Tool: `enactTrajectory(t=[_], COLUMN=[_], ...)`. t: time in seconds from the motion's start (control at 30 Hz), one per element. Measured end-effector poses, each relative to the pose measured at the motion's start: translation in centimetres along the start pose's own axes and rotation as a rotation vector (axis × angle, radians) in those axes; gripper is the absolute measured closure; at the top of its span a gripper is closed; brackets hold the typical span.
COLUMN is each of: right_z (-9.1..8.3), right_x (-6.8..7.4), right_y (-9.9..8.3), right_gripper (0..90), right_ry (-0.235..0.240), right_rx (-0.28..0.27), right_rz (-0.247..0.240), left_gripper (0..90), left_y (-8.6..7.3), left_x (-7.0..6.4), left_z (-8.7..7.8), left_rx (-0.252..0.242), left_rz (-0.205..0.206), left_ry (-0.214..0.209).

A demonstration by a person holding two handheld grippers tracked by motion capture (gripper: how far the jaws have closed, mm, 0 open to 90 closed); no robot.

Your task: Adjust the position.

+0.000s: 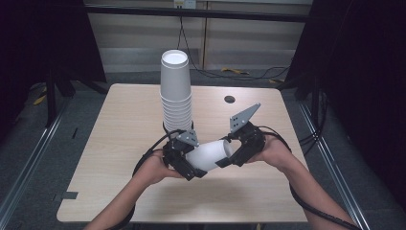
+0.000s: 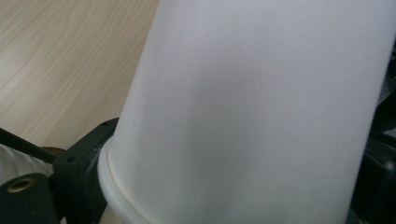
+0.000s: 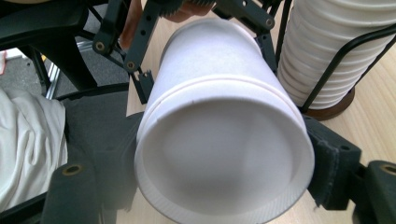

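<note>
A white paper cup (image 1: pixel 209 154) lies sideways above the pale wooden desk (image 1: pixel 119 143), at 6 o'clock from the tall white cup stack (image 1: pixel 175 91). Left gripper (image 1: pixel 184 165) and right gripper (image 1: pixel 234 153) fingers clamp opposite ends. Pull straight apart, gently, without crushing.

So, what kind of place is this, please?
Probably a lab or recording workspace, not a home: one bare wooden table between dark curtains, cables trailing on the floor, and hand-held grippers working a white paper cup beside a cup stack.
</note>
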State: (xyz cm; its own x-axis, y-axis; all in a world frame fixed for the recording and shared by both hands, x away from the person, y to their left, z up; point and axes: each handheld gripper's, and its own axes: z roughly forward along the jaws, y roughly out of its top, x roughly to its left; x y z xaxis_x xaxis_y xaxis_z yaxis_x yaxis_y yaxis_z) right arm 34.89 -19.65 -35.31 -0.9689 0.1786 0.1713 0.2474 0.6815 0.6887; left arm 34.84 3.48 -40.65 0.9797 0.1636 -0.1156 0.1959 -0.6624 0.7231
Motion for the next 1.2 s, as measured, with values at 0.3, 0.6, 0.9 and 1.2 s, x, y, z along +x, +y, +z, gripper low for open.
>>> enactTrajectory(t=[0.3, 0.6, 0.9, 1.2], right_z=[-0.1, -0.1, -0.2, -0.1], right_x=[0.0, -0.1, 0.0, 0.1], right_y=[-0.2, -0.4, -0.3, -0.3], right_gripper=[24.9, 25.3, 24.9, 21.2], right_ry=[0.001, 0.003, -0.003, -0.015], right_rx=[-0.022, -0.032, -0.043, -0.050], right_rz=[-0.004, -0.003, -0.011, -0.017], left_gripper=[9.3, 13.0, 14.6, 14.8], left_y=[0.0, 0.1, 0.4, 0.7], left_x=[0.0, 0.0, -0.1, -0.1], left_z=[-0.2, -0.4, -0.9, -1.1], left_rx=[-0.007, -0.005, 0.016, 0.043], left_rz=[0.008, 0.011, 0.020, 0.021], left_ry=[-0.001, 0.004, 0.015, 0.021])
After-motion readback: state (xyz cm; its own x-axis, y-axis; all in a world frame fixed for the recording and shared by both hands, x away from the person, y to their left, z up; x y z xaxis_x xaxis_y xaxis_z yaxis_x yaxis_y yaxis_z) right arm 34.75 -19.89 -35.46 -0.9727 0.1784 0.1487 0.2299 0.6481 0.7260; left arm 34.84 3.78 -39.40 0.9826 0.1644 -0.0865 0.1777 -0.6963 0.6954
